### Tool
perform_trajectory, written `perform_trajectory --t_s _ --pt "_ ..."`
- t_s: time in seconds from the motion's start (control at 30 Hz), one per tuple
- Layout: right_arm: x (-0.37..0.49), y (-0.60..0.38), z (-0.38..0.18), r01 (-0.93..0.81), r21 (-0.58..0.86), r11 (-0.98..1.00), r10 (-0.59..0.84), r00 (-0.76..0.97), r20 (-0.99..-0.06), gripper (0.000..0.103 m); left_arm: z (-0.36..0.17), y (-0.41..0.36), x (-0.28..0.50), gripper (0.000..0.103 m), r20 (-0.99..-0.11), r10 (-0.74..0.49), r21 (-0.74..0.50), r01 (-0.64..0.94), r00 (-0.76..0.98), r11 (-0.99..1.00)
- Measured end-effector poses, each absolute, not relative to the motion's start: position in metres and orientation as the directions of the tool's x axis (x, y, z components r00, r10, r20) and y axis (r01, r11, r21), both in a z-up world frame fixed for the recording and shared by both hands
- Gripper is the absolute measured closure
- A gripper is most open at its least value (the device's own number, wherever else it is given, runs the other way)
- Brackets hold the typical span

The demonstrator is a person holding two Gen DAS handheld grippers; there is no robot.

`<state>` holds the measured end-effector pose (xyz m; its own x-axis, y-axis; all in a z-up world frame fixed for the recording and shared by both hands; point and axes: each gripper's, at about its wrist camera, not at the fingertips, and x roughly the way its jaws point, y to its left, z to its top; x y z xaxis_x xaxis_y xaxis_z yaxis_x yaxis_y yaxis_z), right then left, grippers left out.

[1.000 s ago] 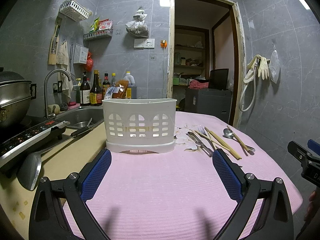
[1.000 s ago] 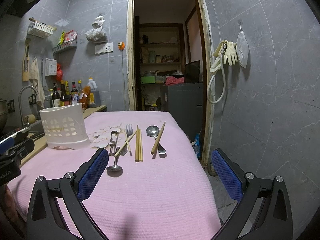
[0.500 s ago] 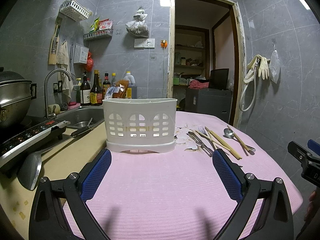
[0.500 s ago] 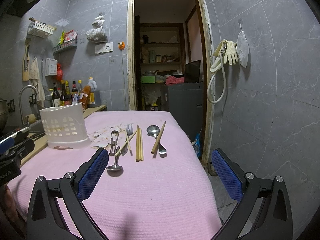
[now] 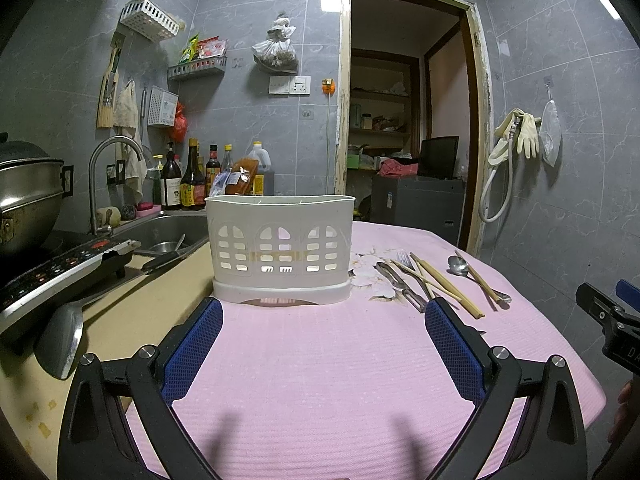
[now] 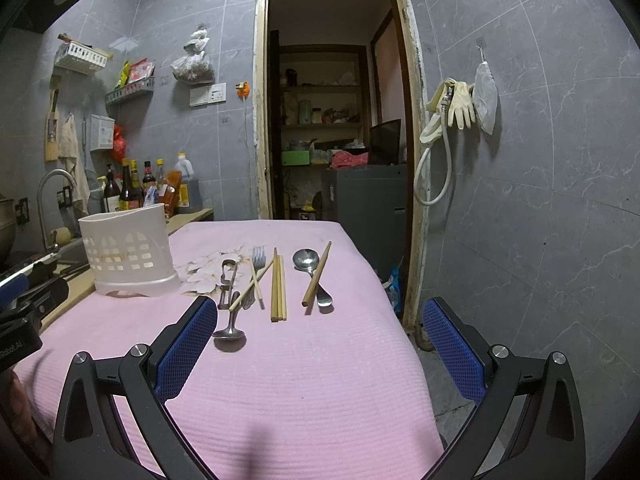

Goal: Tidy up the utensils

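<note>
A white slotted utensil holder stands on the pink cloth. To its right lie a fork, a pair of wooden chopsticks, a single chopstick across a spoon, a peeler and a second spoon. The same utensils show in the left wrist view. My left gripper is open, just short of the holder. My right gripper is open, a little short of the utensils, holding nothing.
Left of the cloth are a sink with tap, an induction cooker, a steel pot, a ladle and sauce bottles. The table's right edge drops beside a doorway.
</note>
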<state>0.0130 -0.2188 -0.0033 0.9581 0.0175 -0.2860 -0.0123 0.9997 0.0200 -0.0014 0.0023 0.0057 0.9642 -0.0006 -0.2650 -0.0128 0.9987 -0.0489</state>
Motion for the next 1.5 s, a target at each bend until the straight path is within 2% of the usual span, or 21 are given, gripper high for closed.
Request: perform_trajectory --t_s 0.27,0.4,0.7,0.87,1.2,1.43,1.5 --pt "0.02 -0.226 -0.005 0.004 0.015 1.0 0.0 0.959 -0.284 0.0 0.002 0.01 -0.002 0.004 -0.276 0.001 -0.051 -0.015 0.961 0.999" --pt "0.026 -0.229 -0.002 0.04 -0.012 0.999 -0.042 0.954 -0.297 0.0 0.002 0.001 0.01 0.004 -0.309 -0.009 -0.032 -0.001 0.951 0.999" --pt "0.05 -0.236 0.019 0.054 -0.12 0.991 -0.079 0.974 -0.215 0.0 0.015 -0.017 0.05 0.004 -0.334 0.014 0.031 -0.004 0.943 1.0" --pt "0.084 -0.243 0.033 0.007 -0.164 0.986 -0.044 0.974 -0.223 0.0 0.022 -0.027 0.084 0.004 -0.368 -0.006 0.048 0.026 0.93 0.999" --pt "0.177 -0.265 0.029 -0.083 -0.155 0.984 0.014 0.916 -0.4 0.0 0.024 -0.066 0.164 0.004 -0.504 -0.092 0.083 0.154 0.859 0.985" --pt "0.233 -0.277 0.017 -0.186 -0.038 0.982 0.138 0.837 -0.529 0.0 0.01 -0.083 0.219 0.005 -0.599 -0.092 0.08 0.174 0.795 0.981" --pt "0.247 -0.28 0.014 -0.201 0.006 0.98 0.17 0.813 -0.557 0.0 0.004 -0.086 0.235 0.008 -0.627 -0.081 0.088 0.174 0.774 0.981"
